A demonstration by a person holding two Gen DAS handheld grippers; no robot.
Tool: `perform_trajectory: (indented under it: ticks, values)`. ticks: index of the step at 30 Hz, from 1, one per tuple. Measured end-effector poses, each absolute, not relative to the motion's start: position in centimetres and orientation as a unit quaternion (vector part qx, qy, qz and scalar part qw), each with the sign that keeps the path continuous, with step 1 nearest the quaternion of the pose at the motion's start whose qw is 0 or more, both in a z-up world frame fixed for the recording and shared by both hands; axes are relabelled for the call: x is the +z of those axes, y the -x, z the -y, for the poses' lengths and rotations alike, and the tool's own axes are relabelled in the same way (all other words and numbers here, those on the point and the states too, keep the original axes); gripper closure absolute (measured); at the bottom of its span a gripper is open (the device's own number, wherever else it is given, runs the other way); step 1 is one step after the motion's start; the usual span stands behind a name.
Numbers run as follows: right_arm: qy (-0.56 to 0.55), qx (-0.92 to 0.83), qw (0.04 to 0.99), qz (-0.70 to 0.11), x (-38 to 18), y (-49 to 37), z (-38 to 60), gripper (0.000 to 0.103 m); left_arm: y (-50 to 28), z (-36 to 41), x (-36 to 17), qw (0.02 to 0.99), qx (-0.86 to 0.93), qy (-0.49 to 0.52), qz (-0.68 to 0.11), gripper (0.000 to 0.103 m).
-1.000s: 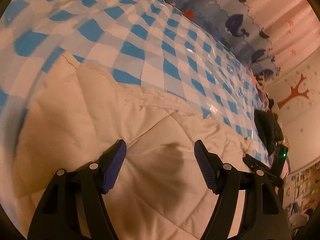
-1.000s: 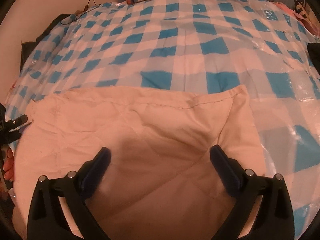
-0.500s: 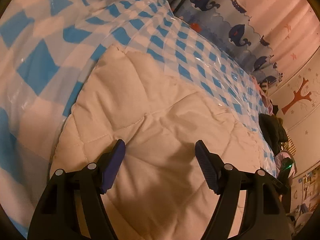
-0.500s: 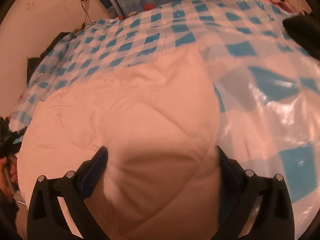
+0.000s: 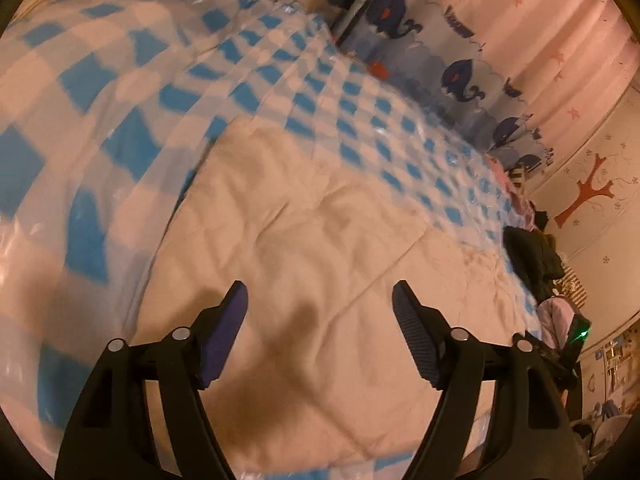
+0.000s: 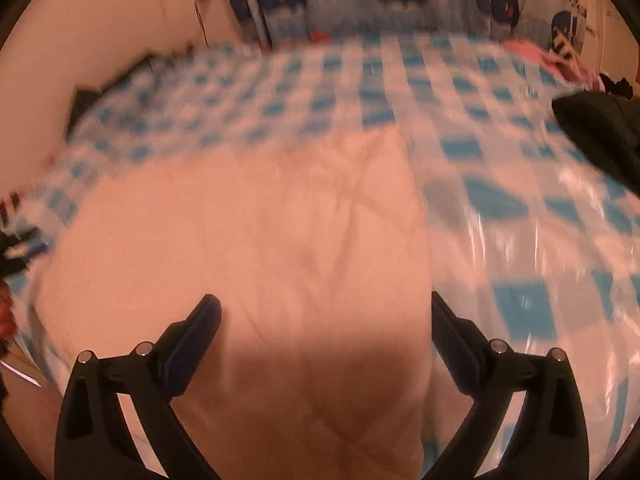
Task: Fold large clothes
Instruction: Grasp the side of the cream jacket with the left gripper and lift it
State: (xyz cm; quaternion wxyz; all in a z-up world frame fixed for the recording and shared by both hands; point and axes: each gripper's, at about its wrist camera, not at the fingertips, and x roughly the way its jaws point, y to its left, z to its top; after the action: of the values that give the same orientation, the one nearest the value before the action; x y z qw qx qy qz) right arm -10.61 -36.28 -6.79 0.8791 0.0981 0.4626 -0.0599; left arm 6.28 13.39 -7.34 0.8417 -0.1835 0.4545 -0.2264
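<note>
A cream quilted garment (image 5: 312,248) lies folded flat on a blue-and-white checked sheet under clear plastic (image 5: 120,92). My left gripper (image 5: 320,292) hovers above its near part, jaws opening, with nothing between the fingers. In the right wrist view the same garment (image 6: 260,248) fills the middle, its straight right edge running down toward the right finger. My right gripper (image 6: 326,304) hangs over it, jaws spread wide and empty. The other gripper's dark body with a green light (image 5: 576,340) shows at the right edge of the left wrist view.
A dark bundle of clothing (image 6: 600,136) lies on the sheet at the right. A whale-print curtain (image 5: 440,52) hangs behind the bed. Pink fabric (image 6: 540,56) sits at the far right corner. A wall (image 6: 100,40) borders the bed's left side.
Both grippers have drawn back from the garment, so more of the bed and curtain shows. The garment now lies folded with its far edge farther away; both views are blurred by motion.
</note>
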Motion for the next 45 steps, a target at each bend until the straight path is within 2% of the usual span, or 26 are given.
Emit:
perform_trajectory:
  ticks: [2, 4, 7, 9, 12, 14, 18, 23, 31, 34, 38, 40, 45]
  values:
    - [-0.157, -0.036, 0.858, -0.487, -9.6, 10.6, 37.6, 0.007, -6.5, -13.1, -9.6, 0.822, -0.219, 0.175, -0.495, 0.031]
    - [-0.200, -0.032, 0.851, -0.485, -9.9, 10.6, 38.7, 0.007, -6.2, -12.9, -10.7, 0.822, -0.222, 0.167, -0.497, 0.031]
    - [-0.165, -0.062, 0.864, -0.471, -7.2, 11.3, 37.7, 0.007, -5.6, -13.8, -9.1, 0.819, -0.221, 0.200, -0.491, 0.031]
    - [-0.127, -0.071, 0.889, -0.434, -4.2, 13.1, 36.3, 0.007, -4.6, -15.1, -7.2, 0.817, -0.234, 0.224, -0.477, 0.031]
    - [-0.097, -0.048, 0.923, -0.370, -0.2, 16.1, 33.2, 0.007, -2.3, -17.9, -5.4, 0.809, -0.246, 0.272, -0.460, 0.024]
    - [-0.096, 0.005, 0.929, -0.358, 1.2, 17.1, 30.4, 0.007, -0.9, -20.0, -5.4, 0.793, -0.247, 0.317, -0.458, 0.020]
    - [0.042, 0.098, 0.918, -0.381, 0.8, 16.1, 20.6, 0.007, 1.7, -22.1, -7.0, 0.764, -0.242, 0.372, -0.469, 0.020]
    - [0.195, 0.146, 0.881, -0.405, -2.8, 14.2, 11.2, 0.007, 4.1, -22.2, -9.9, 0.721, -0.245, 0.422, -0.491, 0.020]
    - [0.379, 0.097, 0.824, -0.409, -8.8, 13.3, 7.6, 0.007, 4.1, -20.0, -13.0, 0.677, -0.257, 0.467, -0.508, 0.019]
    - [0.321, 0.094, 0.840, -0.427, -8.6, 11.6, 9.6, 0.007, 4.1, -18.9, -14.1, 0.660, -0.258, 0.489, -0.509, 0.019]
    - [0.013, 0.120, 0.878, -0.463, -5.9, 8.9, 16.8, 0.008, 4.0, -17.6, -14.9, 0.643, -0.264, 0.512, -0.505, 0.019]
    - [-0.073, 0.128, 0.873, -0.464, -5.7, 8.4, 18.9, 0.009, 3.8, -17.1, -15.3, 0.640, -0.263, 0.518, -0.504, 0.018]
    - [-0.113, 0.140, 0.866, -0.467, -5.5, 8.2, 19.7, 0.009, 2.2, -16.1, -15.9, 0.629, -0.264, 0.556, -0.475, 0.017]
